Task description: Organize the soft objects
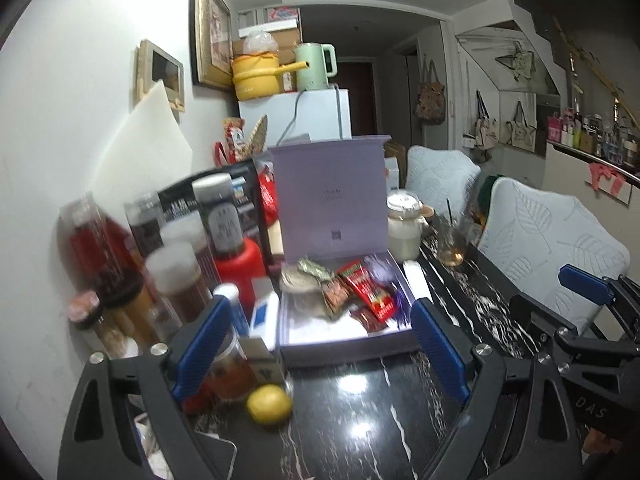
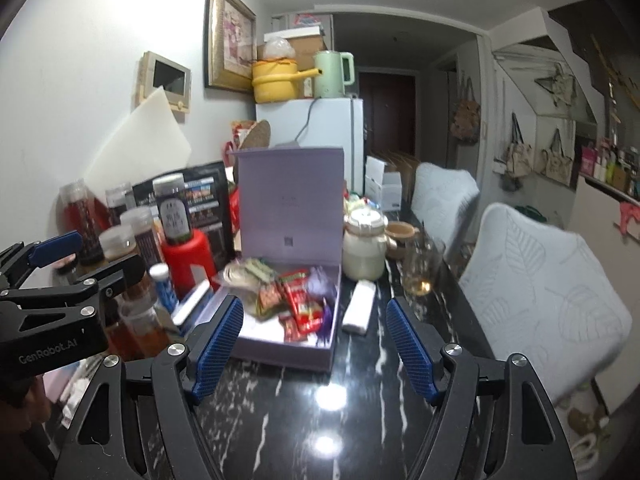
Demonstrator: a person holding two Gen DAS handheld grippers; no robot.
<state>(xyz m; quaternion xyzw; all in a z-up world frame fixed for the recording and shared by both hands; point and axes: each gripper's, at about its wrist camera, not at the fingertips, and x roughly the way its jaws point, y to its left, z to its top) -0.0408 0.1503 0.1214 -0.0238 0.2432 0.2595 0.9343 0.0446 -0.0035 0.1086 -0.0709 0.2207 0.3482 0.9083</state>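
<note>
Room: white wall, framed picture (image 2: 230, 36), small white fridge (image 2: 310, 140) beyond the fingers. Black marble table (image 2: 280, 412) under both. Lilac box (image 1: 340, 344), lid up, ahead of the left gripper (image 1: 320, 344), holds snack packets (image 1: 366, 292). Right gripper (image 2: 316, 344): fingers spread, empty; left likewise. Lemon (image 1: 269, 404) near left finger. Writing: "GenRobot.AI".

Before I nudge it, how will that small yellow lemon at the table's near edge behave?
The round yellow lemon would probably roll on the glossy black marble table, possibly off the near edge. It looks firm, so open jaws should grip it without crushing.
</note>
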